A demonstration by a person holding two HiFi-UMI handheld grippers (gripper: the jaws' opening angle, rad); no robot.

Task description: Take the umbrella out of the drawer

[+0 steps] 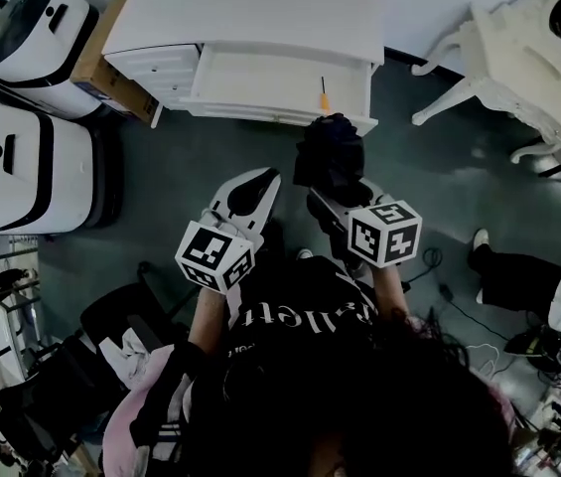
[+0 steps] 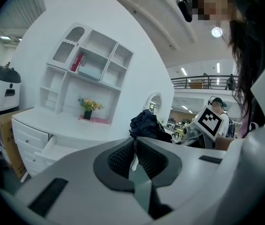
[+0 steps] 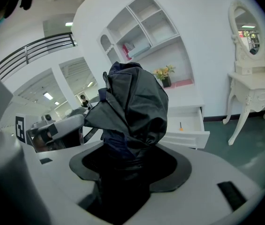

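A folded dark navy umbrella (image 3: 132, 111) sticks up from between the jaws of my right gripper (image 3: 123, 161), which is shut on it. In the head view the umbrella (image 1: 330, 157) hangs in the air in front of the open white drawer (image 1: 280, 87), held by the right gripper (image 1: 345, 202). My left gripper (image 1: 250, 195) is beside it to the left, jaws together with nothing between them. The left gripper view shows its black pads (image 2: 123, 157) closed and the umbrella (image 2: 146, 125) beyond.
The white cabinet (image 1: 250, 13) with the drawer stands ahead; a small orange-handled tool (image 1: 325, 97) lies in the drawer. White machines (image 1: 22, 157) and a cardboard box (image 1: 111, 68) are at the left. A white dressing table (image 1: 528, 58) stands right. A person's leg (image 1: 518, 276) is at the right.
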